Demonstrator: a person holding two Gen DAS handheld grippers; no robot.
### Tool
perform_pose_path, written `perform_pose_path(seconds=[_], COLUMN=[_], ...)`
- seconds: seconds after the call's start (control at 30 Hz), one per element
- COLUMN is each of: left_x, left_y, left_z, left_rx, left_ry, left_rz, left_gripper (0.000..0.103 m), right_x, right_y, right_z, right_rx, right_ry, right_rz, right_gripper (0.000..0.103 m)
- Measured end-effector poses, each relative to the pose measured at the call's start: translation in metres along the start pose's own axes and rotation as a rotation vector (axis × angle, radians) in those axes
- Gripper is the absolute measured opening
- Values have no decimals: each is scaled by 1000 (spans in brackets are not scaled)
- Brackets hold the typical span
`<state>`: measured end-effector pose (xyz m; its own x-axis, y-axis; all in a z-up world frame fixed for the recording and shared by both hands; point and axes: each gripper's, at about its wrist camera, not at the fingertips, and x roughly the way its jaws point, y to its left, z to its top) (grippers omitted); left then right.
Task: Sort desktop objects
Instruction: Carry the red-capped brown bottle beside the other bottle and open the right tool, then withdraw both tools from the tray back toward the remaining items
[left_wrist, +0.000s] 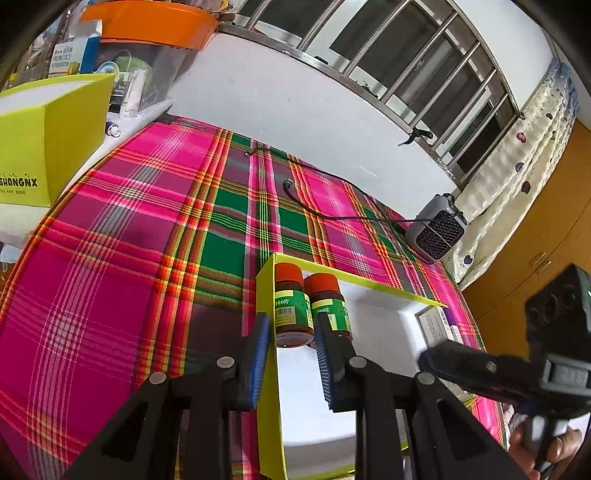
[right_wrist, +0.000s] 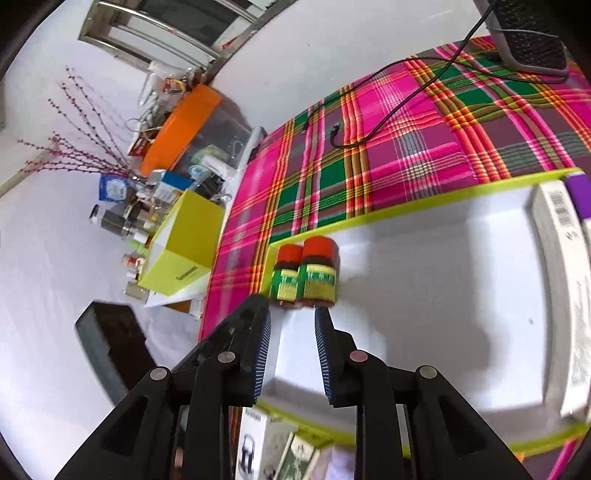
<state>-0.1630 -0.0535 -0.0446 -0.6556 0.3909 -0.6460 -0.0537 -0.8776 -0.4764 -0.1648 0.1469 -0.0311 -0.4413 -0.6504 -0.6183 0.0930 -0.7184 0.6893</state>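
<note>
Two small brown bottles with orange caps and green labels (left_wrist: 293, 310) (left_wrist: 328, 306) stand side by side in the far left corner of a yellow-rimmed white tray (left_wrist: 376, 317). My left gripper (left_wrist: 291, 332) is open, its jaws astride the tray's left wall just before the bottles, holding nothing. The bottles (right_wrist: 304, 275) also show in the right wrist view, in the tray (right_wrist: 424, 295). My right gripper (right_wrist: 291, 317) is open and empty just short of them; it also shows blurred in the left wrist view (left_wrist: 461, 365). A white box (right_wrist: 561, 266) lies at the tray's right side.
The plaid cloth (left_wrist: 147, 240) covers the table. A yellow box (left_wrist: 40, 140) and an orange-lidded bin (left_wrist: 147, 40) stand at the left. A small grey fan (left_wrist: 439, 230) with a black cable sits at the far right. Booklets (right_wrist: 273, 450) lie below the tray.
</note>
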Motion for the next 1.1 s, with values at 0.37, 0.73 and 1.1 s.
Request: perform_pose_path(seconds=[0.37, 0.73, 1.1], left_x=[-14, -45, -67], left_y=[-12, -28, -38], left_z=[-9, -26, -53], left_rx=[51, 117, 171], left_ry=[-18, -50, -23], left_rz=[40, 95, 149], left_gripper=[25, 26, 30], right_x=[-42, -60, -88], right_y=[-8, -29, -23], right_z=[-28, -54, -74], right_rx=[-40, -47, -199], right_ry=[-44, -57, -118], right_rz=[18, 29, -120], right_gripper=[28, 30, 30])
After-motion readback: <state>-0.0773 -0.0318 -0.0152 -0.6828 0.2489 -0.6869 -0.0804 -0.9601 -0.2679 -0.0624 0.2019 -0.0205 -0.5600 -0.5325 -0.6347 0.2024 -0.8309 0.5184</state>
